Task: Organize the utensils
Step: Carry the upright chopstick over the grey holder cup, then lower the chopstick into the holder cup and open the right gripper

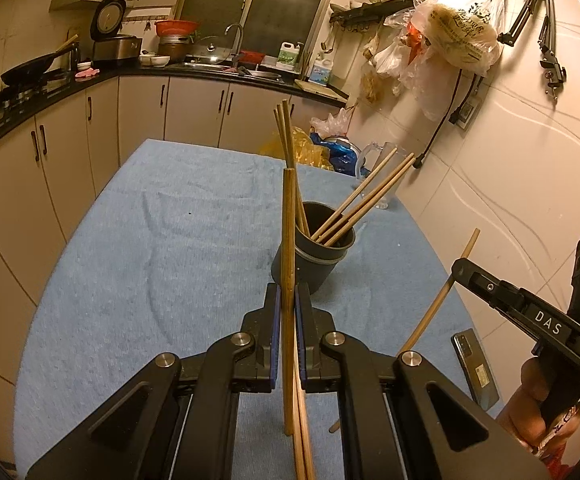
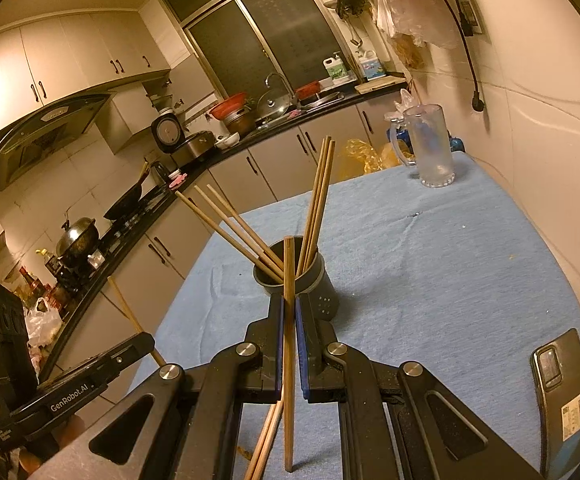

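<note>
- Chopsticks, thin light-brown wooden ones, are what I hold in both hands, above a table covered in a pale blue towelling cloth [image 1: 129, 240], the widest thing before me, set against the cream tiled wall on my right.
- Beyond the table, cream cabinets under a black worktop [image 2: 193, 178] carry a wok, a rice cooker and a sink.
- A frosted clear plastic jug [image 2: 430, 148] with a handle stands upright at the table's far end, near the wall.
- My left gripper [image 1: 285, 300] has its blue-padded jaws pressed together on one wooden chopstick [image 1: 288, 240], held nearly upright; more sticks run below the jaws, though whether they are clamped too I cannot tell.
- My right gripper [image 2: 288, 308] is likewise clamped on a single upright chopstick [image 2: 289, 280], with more sticks crossing under it.
- A dark grey round plastic utensil holder [image 1: 314, 256] stands upright near the middle of the cloth, just beyond both grippers.
- Inside the holder, one bundle of chopsticks [image 2: 320, 200] stands steeply and another trio [image 2: 229, 228] leans out over the rim.
- A dark smartphone [image 2: 566, 400] lies flat on the cloth at my near right, well apart from the holder.
</note>
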Available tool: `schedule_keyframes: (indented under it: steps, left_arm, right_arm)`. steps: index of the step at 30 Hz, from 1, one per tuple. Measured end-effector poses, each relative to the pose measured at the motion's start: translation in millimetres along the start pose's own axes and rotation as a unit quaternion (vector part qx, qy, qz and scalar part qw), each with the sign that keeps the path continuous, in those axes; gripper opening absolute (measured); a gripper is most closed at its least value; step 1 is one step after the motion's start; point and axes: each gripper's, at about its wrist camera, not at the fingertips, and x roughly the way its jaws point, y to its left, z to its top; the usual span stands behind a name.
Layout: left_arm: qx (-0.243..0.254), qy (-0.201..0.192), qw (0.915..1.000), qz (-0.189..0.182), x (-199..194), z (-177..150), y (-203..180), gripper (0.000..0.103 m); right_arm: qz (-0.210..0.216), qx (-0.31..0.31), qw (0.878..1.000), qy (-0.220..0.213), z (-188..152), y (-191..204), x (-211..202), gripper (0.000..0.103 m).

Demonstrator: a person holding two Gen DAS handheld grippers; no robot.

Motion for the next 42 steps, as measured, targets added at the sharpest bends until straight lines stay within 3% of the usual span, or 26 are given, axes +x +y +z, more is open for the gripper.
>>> schedule_keyframes:
  steps: [24,42]
  left_arm:
    - [0.010,-0.016,0.9998,-0.007,1.6,31.4,-9.4,0.007]
    - [0.012,-0.070,0.9973,-0.018,-14.3,103.6,-22.1,0.007]
  right_arm:
    - [-0.013,-0.001,0.999,-0.039,36.4,1.5,-11.6,0.007]
    - [-0.023,0.004,0.995,-0.098,95.8,7.4,-33.5,0.007]
